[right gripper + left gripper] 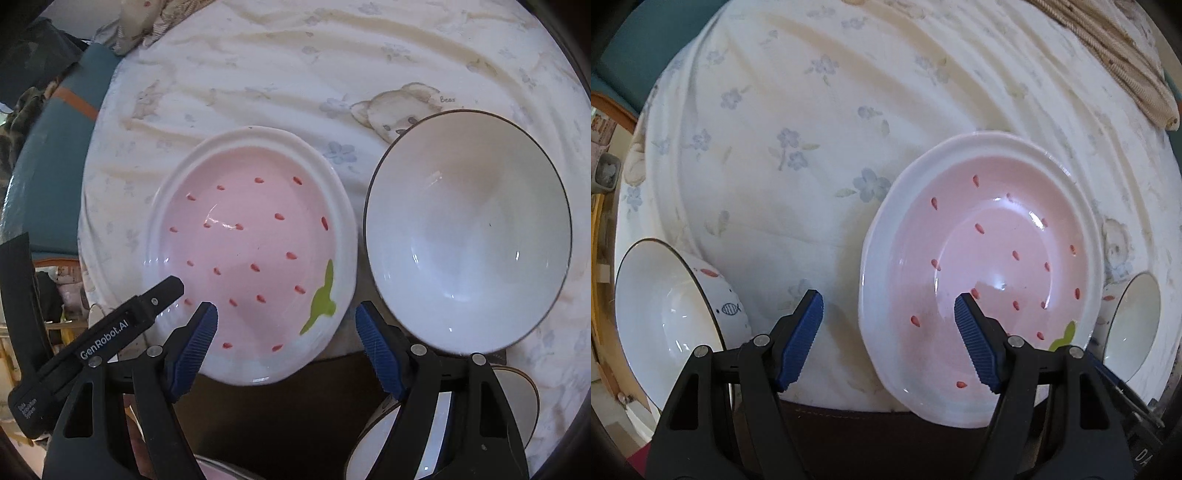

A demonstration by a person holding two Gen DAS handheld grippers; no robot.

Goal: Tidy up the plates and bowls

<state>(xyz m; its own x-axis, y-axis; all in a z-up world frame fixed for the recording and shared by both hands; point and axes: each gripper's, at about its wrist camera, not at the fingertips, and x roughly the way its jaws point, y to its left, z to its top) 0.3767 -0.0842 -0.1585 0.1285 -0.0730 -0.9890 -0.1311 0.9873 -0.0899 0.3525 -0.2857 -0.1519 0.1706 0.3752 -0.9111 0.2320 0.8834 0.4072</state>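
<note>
Pink strawberry plate (982, 273) rests on the floral cloth (798, 110) between two white bowls (661, 317) (469, 232). Left gripper (888, 306) hovers low, spread wide around the plate's left rim, gripping nothing. Right gripper (286, 325) likewise gapes, empty, over the plate's near edge.

In the right wrist view, the plate (255, 254) lies on the tablecloth (295, 66) at centre frame, its lower edge overhanging the table's near edge. A bowl (467, 229) sits just right of it. In the left wrist view, another bowl (665, 317) sits at lower left, well apart from the plate.
</note>
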